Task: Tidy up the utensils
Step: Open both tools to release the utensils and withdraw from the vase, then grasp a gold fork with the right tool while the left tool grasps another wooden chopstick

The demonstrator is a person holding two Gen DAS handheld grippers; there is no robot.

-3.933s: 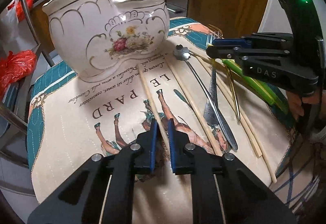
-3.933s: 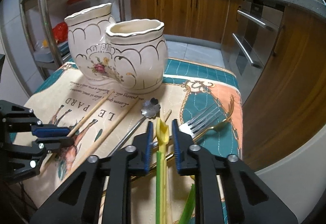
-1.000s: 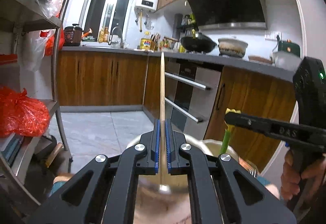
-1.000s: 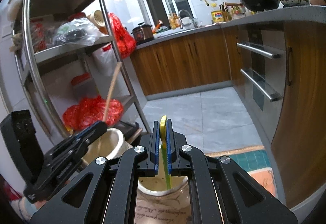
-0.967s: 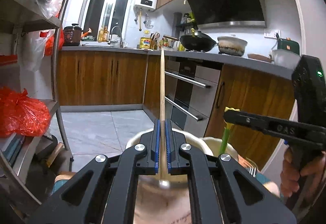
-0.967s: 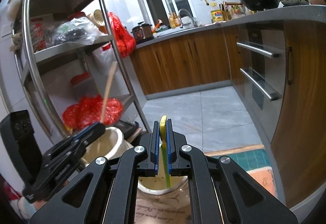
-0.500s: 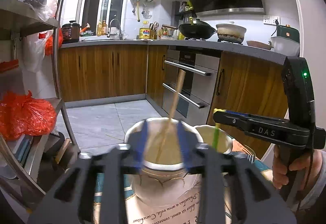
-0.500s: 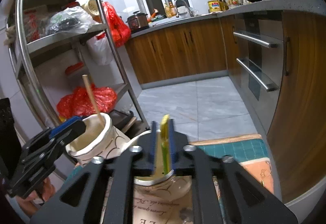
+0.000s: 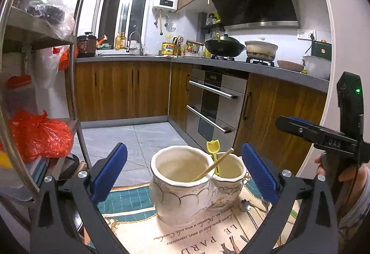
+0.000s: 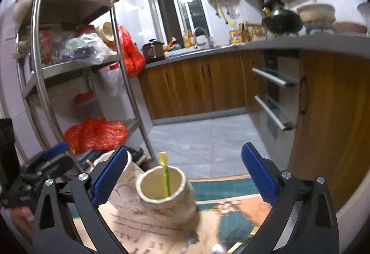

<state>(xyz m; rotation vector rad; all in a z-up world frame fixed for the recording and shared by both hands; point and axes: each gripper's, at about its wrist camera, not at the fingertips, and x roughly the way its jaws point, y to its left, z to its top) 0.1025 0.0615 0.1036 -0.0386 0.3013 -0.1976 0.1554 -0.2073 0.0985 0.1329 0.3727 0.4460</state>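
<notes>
A cream double ceramic holder stands on the printed mat. A wooden chopstick leans in its left pot. A yellow-green utensil stands in its right pot, also seen in the right wrist view inside the near pot. My left gripper is wide open and empty, above and before the holder. My right gripper is wide open and empty above the near pot; it also shows at the right of the left wrist view.
A flower-ended spoon and other cutlery lie on the mat right of the holder. A steel shelf rack with red bags stands at left. Wooden cabinets and an oven are behind.
Both grippers have opened wide and let go: the chopstick now leans in the left pot, the yellow-green utensil stands in the right pot. Both grippers have drawn back from the holder.
</notes>
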